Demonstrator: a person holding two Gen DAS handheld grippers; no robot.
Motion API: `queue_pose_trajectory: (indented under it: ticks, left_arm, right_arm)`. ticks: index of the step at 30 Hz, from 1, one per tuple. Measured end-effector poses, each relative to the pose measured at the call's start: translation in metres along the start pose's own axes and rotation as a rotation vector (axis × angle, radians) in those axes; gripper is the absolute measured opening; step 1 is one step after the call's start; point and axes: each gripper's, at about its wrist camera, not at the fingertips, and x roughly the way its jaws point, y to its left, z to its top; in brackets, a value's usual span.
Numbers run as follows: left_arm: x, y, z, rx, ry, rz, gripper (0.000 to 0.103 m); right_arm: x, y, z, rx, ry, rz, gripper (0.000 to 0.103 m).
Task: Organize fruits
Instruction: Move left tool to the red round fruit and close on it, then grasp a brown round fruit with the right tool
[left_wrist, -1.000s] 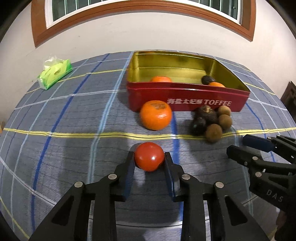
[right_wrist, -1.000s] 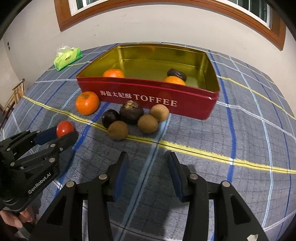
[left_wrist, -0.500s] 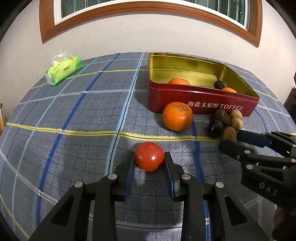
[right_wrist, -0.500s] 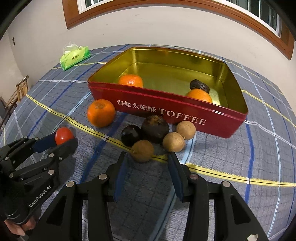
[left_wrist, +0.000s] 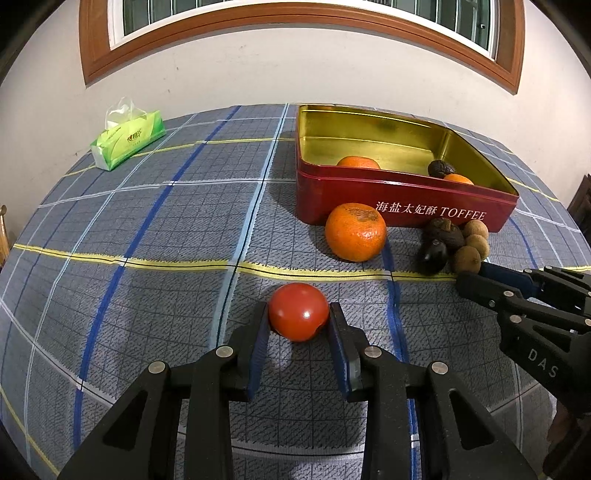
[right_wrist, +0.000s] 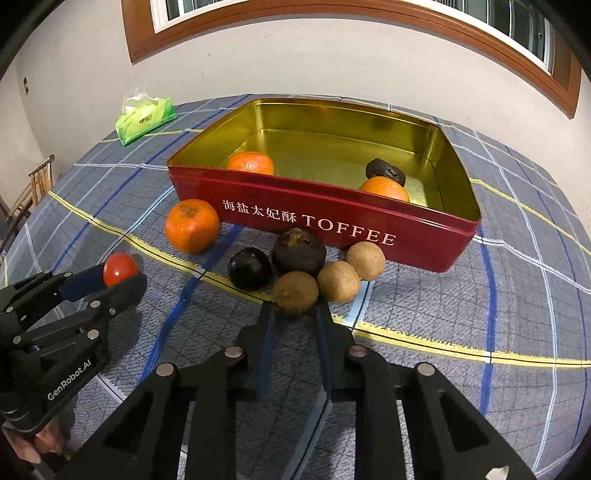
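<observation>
Your left gripper (left_wrist: 298, 320) clamps the tomato (left_wrist: 298, 311) on the tablecloth; your right gripper (right_wrist: 294, 313) pinches the nearest brown fruit (right_wrist: 295, 292). Only the right view reads "GenRobot.AI"; the tin (right_wrist: 369, 236) says "TOFFEE".

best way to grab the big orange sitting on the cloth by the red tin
Grip the orange across its widest middle, one pad on each side, coming down from above and from the near side. It is round with its dimpled top up, the toffee tin stands close behind it, and the front and left are bare cloth, so the fingers have room there.
</observation>
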Motion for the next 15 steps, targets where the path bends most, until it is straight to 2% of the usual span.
queue_pose_trajectory:
  ticks: [6,15]
  left_arm:
    - [0.0,0.0004,0.0,-0.001,0.0,-0.001,0.033]
    - [-0.0002,0.001,0.0,-0.001,0.0,-0.001,0.033]
  right_arm:
    - [-0.0012,-0.0015,-0.0016,-0.002,0.001,0.004,0.019]
    - [-0.0017,0.0036,-0.0015,-0.002,-0.002,-0.005,0.027]
